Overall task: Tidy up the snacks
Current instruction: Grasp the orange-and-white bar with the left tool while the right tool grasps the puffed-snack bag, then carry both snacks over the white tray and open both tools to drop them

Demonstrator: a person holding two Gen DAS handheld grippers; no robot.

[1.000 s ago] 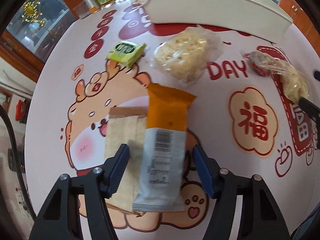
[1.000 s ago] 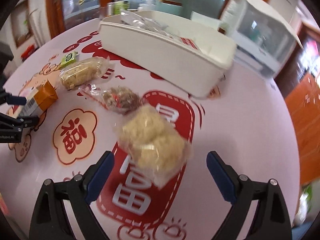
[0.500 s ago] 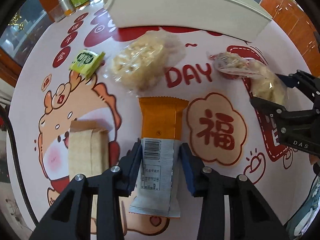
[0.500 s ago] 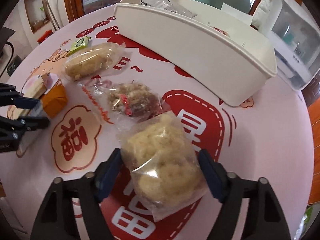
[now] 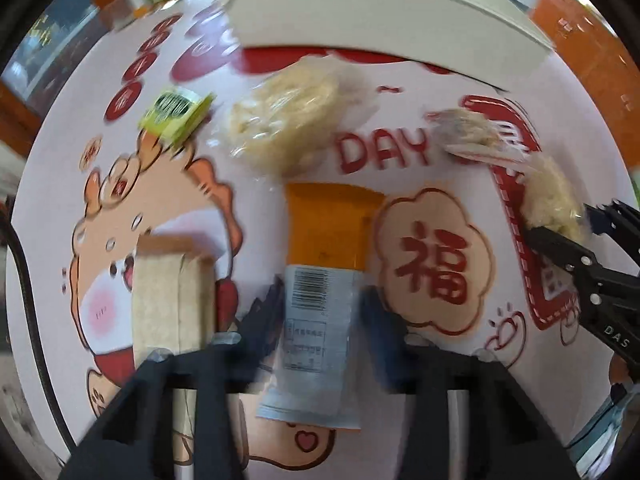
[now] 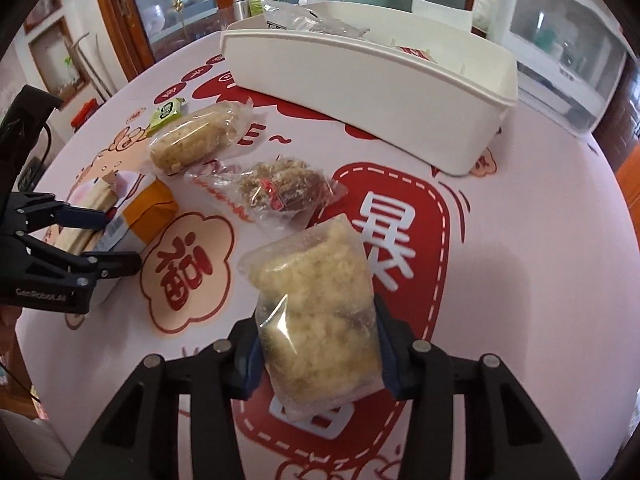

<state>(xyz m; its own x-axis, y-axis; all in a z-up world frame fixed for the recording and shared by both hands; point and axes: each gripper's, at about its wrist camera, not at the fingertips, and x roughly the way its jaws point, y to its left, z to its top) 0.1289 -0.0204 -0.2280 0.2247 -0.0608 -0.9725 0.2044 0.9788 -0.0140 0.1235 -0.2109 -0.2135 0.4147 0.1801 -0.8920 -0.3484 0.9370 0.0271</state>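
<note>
Landmark: the white bin (image 6: 372,92), a long tub at the far side of the pink printed tablecloth (image 6: 520,280). A few wrapped packets already lie inside it.

Left gripper (image 5: 324,304): blue pads sit against both long edges of the orange-and-grey wrapped bar (image 5: 324,280), clamped on its grey barcode half. The bar lies flat on the cloth, well short of the bin, orange end pointing toward it. View blurred by motion.

Right gripper (image 6: 316,352): jaws closing, both pads pressing the sides of the clear bag of pale crumbly cake (image 6: 320,312), which bulges between them. The bag rests on the big red panel of the cloth, on the near side of the bin and well apart from it.

Loose snacks between the grippers and the bin:
- clear bag of brown crumbly cake (image 6: 280,188), just bin-side of the held bag, near but apart.
- clear bag with a pale round rice cake (image 6: 196,140), nearer the bin's left end.
- small green packet (image 6: 166,114), left of that, just beside it.
- tan paper packet (image 5: 172,296), beside the bar on the side away from the right gripper, as far from the bin as the bar.

Behind the bin: bottles and a glass-front cabinet. Off the bin's right end: a white appliance with a clear hood.
</note>
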